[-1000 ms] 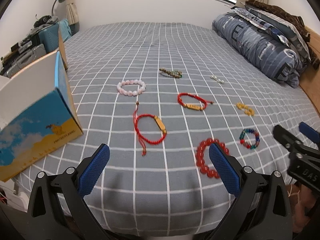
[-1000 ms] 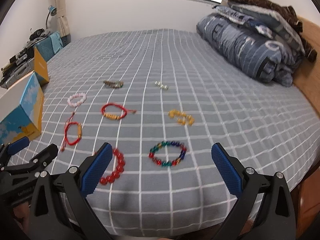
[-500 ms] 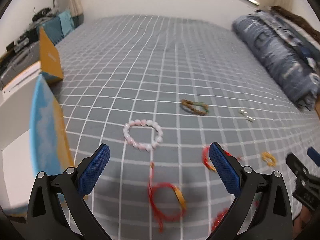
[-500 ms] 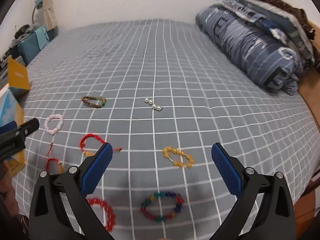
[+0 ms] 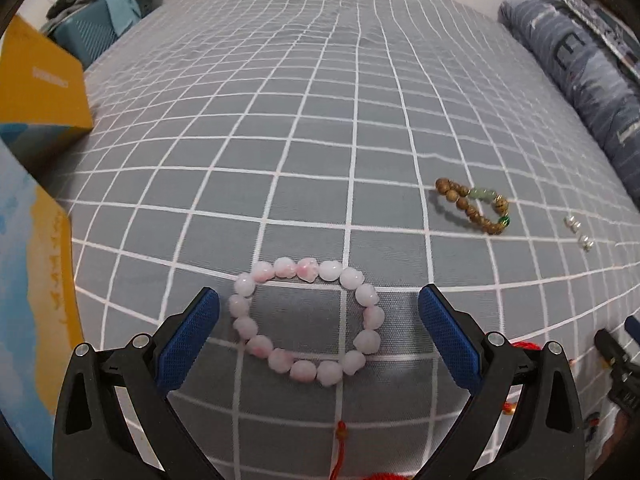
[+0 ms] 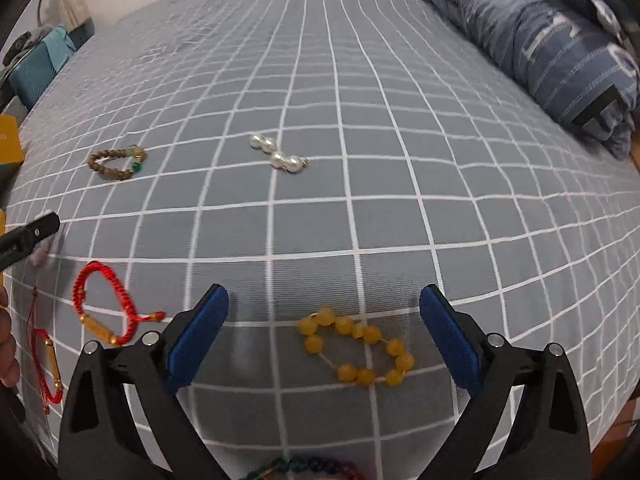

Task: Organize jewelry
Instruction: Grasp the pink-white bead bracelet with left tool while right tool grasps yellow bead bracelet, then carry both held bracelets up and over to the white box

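Status: the task appears to be at its start. No piece is held or stowed; all visible jewelry lies loose on the grey white-checked bedspread (image 5: 320, 120).

Left gripper (image 5: 318, 320): jaws spread wide, holding nothing, framing the pale pink round-bead bracelet (image 5: 306, 322), which lies between the fingertips near the bed's left edge. Judged next step: close on this bracelet.

Right gripper (image 6: 324, 322): jaws spread wide, holding nothing, positioned over the yellow translucent bead bracelet (image 6: 358, 350), which lies between the fingertips toward the bed's near edge.

Probable destination: the open blue-and-yellow cardboard box (image 5: 36, 300) at the left edge of the bed. Its interior is not visible.

Count of visible pieces, one of each unless stated:
- pink bead bracelet
- yellow bead bracelet
- brown wooden-bead bracelet with green stones (image 6: 118, 162)
- short strand of white pearls (image 6: 280, 156)
- red braided cord bracelets with gold tubes (image 6: 100, 312): two
- multicoloured bead bracelet (image 6: 304, 470), at the near edge, partly cut off

Total visible: seven, all remaining to be organized.
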Available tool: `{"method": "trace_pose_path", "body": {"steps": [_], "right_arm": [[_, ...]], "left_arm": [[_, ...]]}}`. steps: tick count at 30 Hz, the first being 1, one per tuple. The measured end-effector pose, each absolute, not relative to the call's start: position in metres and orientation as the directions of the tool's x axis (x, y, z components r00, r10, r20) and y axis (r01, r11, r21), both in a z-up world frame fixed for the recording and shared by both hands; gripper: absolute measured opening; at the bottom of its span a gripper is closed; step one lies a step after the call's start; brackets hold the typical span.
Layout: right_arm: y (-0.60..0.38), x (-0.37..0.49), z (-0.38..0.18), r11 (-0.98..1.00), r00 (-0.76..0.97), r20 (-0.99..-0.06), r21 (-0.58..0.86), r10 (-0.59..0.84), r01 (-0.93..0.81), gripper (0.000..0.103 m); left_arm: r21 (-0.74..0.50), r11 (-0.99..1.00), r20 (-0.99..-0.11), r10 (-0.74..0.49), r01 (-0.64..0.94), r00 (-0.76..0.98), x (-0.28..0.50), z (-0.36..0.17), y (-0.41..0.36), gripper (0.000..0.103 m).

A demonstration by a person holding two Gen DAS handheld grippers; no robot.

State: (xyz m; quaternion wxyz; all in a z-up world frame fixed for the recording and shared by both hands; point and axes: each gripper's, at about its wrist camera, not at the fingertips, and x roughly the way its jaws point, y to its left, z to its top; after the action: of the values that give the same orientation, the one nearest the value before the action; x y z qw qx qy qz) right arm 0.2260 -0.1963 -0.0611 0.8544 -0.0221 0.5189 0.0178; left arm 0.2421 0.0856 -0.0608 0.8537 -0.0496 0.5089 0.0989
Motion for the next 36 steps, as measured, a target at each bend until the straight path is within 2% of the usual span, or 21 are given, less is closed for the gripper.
{"method": "trace_pose_path", "body": {"steps": [6, 9, 11, 14, 15, 16, 18, 19, 20, 29, 36], "right_arm": [[-0.201, 0.231, -0.073, 0.999, 0.426, -0.905, -0.006, 0.016, -0.051, 0.086], [-0.204, 0.231, -0.072, 0.999, 0.412, -0.911, 0.004, 0.022, -0.043, 0.077], [-0.206, 0.229, -0.07, 0.999, 0.404, -0.914, 0.007, 0.022, -0.039, 0.067], [-0.211, 0.225, -0.067, 1.0, 0.393, -0.92, 0.01, 0.019, -0.026, 0.053], [-0.211, 0.222, -0.066, 1.0, 0.39, -0.92, 0.007, 0.016, -0.025, 0.05], [-0.211, 0.221, -0.066, 1.0, 0.387, -0.922, 0.006, 0.015, -0.025, 0.042], [-0.211, 0.218, -0.066, 1.0, 0.381, -0.925, 0.005, 0.014, -0.026, 0.024], [-0.21, 0.218, -0.066, 1.0, 0.378, -0.926, 0.003, 0.013, -0.026, 0.016], [-0.21, 0.216, -0.066, 1.0, 0.377, -0.926, 0.003, 0.011, -0.021, 0.016], [-0.215, 0.211, -0.056, 1.0, 0.417, -0.908, 0.028, 0.03, -0.01, 0.014], [-0.206, 0.203, -0.035, 0.999, 0.515, -0.856, 0.038, 0.047, -0.028, 0.014]], "left_arm": [[0.017, 0.977, -0.885, 0.114, -0.213, 0.452, 0.244, -0.067, 0.085, 0.095], [0.007, 0.977, -0.887, 0.104, -0.212, 0.45, 0.244, -0.067, 0.085, 0.081], [0.004, 0.977, -0.889, 0.102, -0.215, 0.446, 0.242, -0.065, 0.085, 0.071], [-0.003, 0.976, -0.895, 0.094, -0.217, 0.436, 0.237, -0.062, 0.082, 0.046], [-0.005, 0.976, -0.897, 0.092, -0.218, 0.432, 0.236, -0.062, 0.082, 0.041], [-0.004, 0.976, -0.899, 0.092, -0.218, 0.429, 0.236, -0.061, 0.083, 0.03], [-0.004, 0.976, -0.901, 0.091, -0.216, 0.425, 0.235, -0.06, 0.083, 0.019], [-0.006, 0.977, -0.899, 0.088, -0.215, 0.428, 0.234, -0.059, 0.084, 0.019], [-0.009, 0.977, -0.899, 0.086, -0.215, 0.43, 0.234, -0.058, 0.084, 0.019], [-0.041, 0.976, -0.878, 0.066, -0.212, 0.475, 0.224, -0.044, 0.084, 0.019], [-0.049, 0.98, -0.839, 0.066, -0.195, 0.54, 0.209, -0.024, 0.079, 0.019]]}}
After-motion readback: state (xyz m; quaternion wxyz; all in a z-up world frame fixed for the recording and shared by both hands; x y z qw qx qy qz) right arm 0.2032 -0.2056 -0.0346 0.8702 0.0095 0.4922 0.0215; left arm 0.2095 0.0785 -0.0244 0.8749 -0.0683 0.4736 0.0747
